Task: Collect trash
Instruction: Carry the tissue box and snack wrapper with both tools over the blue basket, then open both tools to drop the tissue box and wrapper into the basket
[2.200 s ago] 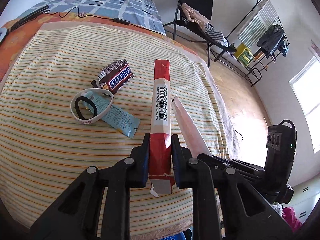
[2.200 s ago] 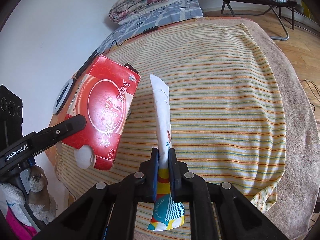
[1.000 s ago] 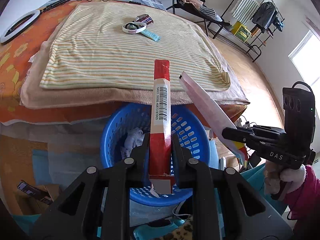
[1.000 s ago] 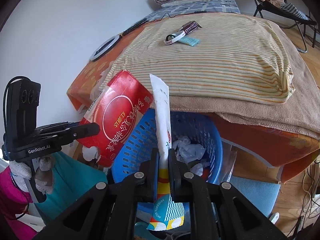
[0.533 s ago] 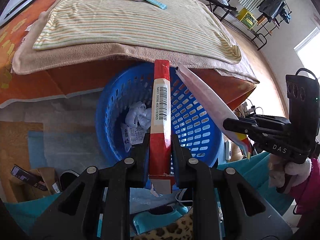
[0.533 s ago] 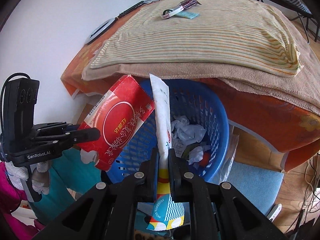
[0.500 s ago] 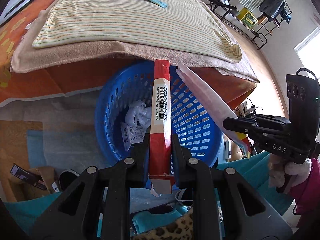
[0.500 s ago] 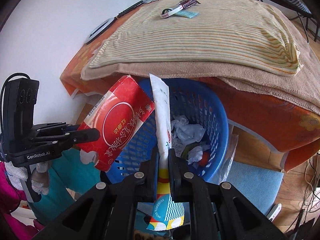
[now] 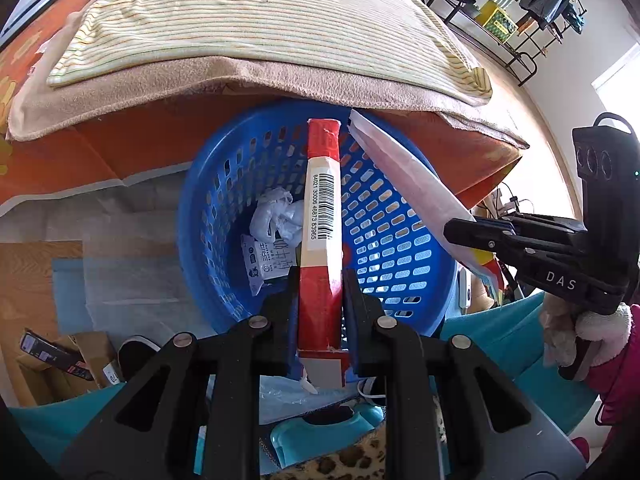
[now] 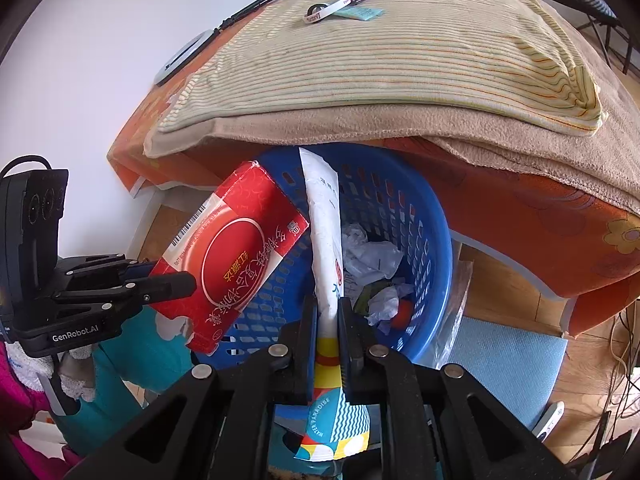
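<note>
Descent noted: both tongs dropped closer over blue basket [image 9: 224,184] vs 0.5 s ago. Left gripper [image 9: 320,300] clamped on red box [image 9: 322,200], right gripper [image 10: 328,320] clamped on white packet [image 10: 326,216]; 2 items ready for release.

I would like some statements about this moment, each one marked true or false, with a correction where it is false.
1. The left gripper is shut on a red box. True.
2. The right gripper is open and holds nothing. False: it is shut on a white packet.
3. The blue basket has no trash inside. False: crumpled paper already lies in it.
4. Both held items hang above the basket. True.
5. A white wristband lies on the striped cover of the bed. True.
6. The basket stands on top of the bed. False: it stands beside the bed, lower than its edge.
</note>
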Demonstrator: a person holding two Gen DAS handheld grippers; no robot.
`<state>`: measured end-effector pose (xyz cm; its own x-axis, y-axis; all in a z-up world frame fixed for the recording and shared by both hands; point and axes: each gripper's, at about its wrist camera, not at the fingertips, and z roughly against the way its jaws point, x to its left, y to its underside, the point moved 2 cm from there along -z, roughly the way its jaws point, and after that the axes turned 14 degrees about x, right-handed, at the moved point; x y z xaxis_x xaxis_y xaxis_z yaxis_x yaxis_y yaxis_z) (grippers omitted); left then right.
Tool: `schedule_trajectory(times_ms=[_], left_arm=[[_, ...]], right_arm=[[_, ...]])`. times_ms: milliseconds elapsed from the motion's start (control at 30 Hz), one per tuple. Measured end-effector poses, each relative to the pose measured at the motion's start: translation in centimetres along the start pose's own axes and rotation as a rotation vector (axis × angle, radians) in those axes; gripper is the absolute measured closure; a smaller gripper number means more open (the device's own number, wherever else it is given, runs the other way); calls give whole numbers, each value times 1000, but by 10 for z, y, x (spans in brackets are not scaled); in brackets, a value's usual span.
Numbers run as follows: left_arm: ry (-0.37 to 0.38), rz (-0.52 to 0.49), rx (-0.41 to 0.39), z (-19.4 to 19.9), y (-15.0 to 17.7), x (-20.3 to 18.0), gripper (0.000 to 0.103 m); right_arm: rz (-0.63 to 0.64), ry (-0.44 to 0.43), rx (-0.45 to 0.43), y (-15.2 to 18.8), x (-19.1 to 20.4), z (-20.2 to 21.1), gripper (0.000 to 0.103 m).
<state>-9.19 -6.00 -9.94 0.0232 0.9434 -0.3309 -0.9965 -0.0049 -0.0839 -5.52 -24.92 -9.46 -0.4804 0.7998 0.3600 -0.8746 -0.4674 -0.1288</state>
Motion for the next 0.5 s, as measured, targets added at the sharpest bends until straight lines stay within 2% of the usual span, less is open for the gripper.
schedule_trajectory(times_ms=[100,233,300,367,500], left_arm=[[-11,1,-2,-1,-2,0,85],[-27,0,3,-4,-3,0,85],[-30,1,7,-6,-3,1,80],[-36,1,8,-7,-3,1,72],[-48,-3,7,-8,-3,0,68]], right_arm=[[-13,0,6,-3,-2,-3,89],[-17,7,-2,-5,-4,-2,70],[-15,13,-4,-5,-3,-2,68],[-16,24,-6,-6,-3,-3,57],[-13,50,-17,-7,-1,-1,44]])
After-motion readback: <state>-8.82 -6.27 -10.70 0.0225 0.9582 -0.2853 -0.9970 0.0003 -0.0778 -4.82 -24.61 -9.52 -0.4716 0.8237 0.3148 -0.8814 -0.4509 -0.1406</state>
